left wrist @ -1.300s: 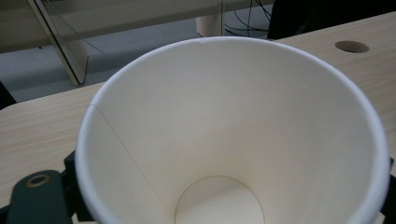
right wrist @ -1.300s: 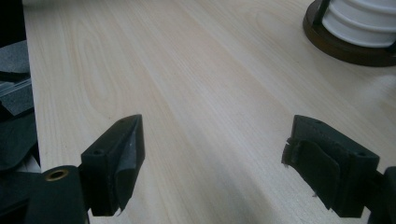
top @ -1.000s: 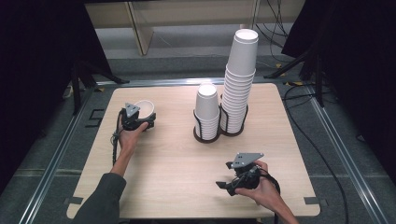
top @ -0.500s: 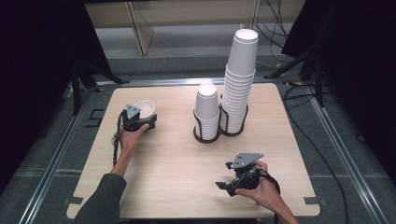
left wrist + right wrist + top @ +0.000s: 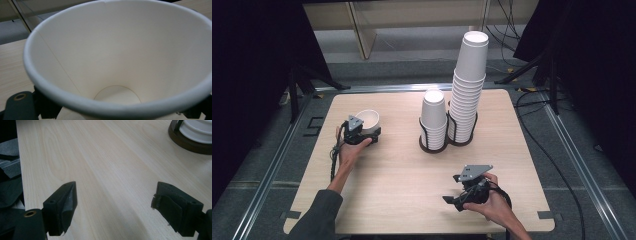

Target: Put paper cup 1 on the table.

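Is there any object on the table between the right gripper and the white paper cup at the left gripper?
Nothing visible. Bare light wooden table lies between the right gripper and the white paper cup at the left gripper. The two cup stacks in their black wire holder stand farther back, off that line.

In the right gripper view, the right claw (image 5: 113, 211) stood wide open at the bottom of the frame, its two black jaws well apart with nothing between them. Pale wood-grain bench (image 5: 105, 165) ran beneath them. In the upper right corner sat a dark round holder base (image 5: 186, 143) with white cups (image 5: 197, 128) in it.
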`<state>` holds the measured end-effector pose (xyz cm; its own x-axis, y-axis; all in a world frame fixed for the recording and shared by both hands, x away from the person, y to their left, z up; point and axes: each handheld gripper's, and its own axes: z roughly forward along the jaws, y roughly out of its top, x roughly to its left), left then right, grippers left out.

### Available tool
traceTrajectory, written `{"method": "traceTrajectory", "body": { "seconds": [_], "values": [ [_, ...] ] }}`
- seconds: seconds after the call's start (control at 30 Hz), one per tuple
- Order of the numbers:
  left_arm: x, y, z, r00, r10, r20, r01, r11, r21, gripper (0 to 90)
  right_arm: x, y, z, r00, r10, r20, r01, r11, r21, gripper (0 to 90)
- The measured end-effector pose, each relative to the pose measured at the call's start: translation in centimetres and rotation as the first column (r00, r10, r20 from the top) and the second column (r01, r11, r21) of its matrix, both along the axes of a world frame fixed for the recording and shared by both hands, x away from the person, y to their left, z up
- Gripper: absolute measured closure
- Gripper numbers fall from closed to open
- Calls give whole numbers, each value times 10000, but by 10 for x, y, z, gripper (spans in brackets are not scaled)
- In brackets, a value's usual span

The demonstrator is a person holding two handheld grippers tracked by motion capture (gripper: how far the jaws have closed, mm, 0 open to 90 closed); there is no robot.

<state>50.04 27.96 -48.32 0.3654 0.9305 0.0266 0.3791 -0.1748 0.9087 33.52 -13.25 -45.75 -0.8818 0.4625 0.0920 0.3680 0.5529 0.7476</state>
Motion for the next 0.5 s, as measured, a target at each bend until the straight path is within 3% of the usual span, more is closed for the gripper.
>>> {"method": "traceTrajectory", "body": {
  "seconds": [0.5],
  "values": [
    [-7,8,-10,9993,-259,-275,266,9994,237,143,1,0,0,9998,159,134,-158,9999,-52,196]
  ]
}}
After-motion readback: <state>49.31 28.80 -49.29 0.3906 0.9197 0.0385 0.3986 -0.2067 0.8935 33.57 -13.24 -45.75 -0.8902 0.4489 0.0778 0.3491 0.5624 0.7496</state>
